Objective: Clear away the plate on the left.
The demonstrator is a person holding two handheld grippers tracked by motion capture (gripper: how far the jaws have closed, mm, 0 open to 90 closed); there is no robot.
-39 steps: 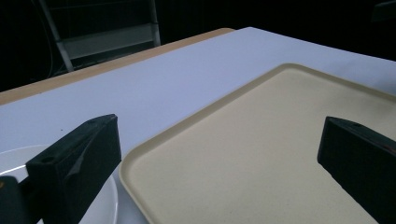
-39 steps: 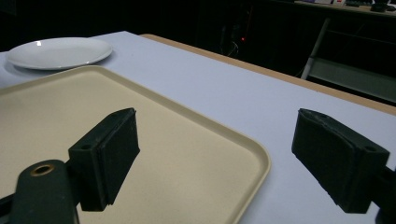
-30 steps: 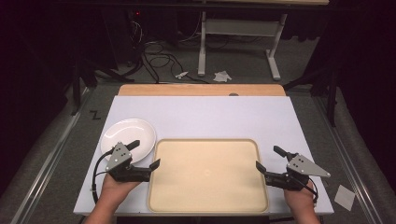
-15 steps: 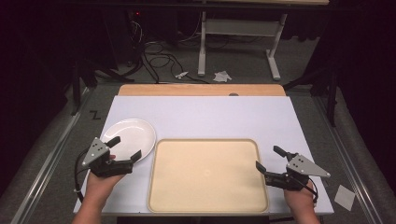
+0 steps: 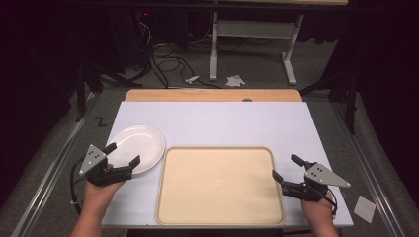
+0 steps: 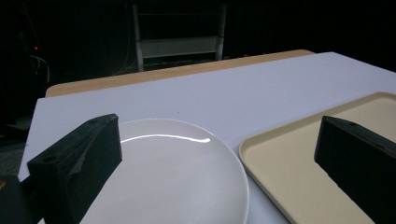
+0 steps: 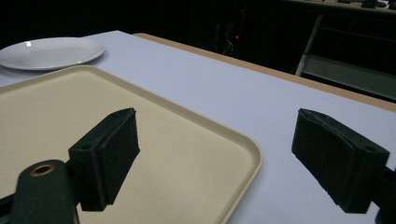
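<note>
A white plate (image 5: 138, 146) lies on the white table (image 5: 212, 121), left of a beige tray (image 5: 220, 185). My left gripper (image 5: 122, 154) is open at the plate's near-left edge, one jaw on each side of the rim. Through the left gripper view I see the plate (image 6: 173, 172) between the jaws and the tray (image 6: 299, 158) at the right. My right gripper (image 5: 286, 168) is open at the tray's right edge, jaws spread with nothing between them. The right gripper view has the tray (image 7: 70, 116) under its left jaw and the plate (image 7: 49, 52) far off.
A wooden strip (image 5: 212, 95) runs along the table's far edge. Beyond it on the floor are cables (image 5: 163, 64), paper scraps (image 5: 234, 80) and a white desk frame (image 5: 252, 29). A paper piece (image 5: 366, 208) lies on the floor at the right.
My left gripper has moved left, away from the tray's left edge, and now stands at the plate's near side. The right gripper has stayed put.
</note>
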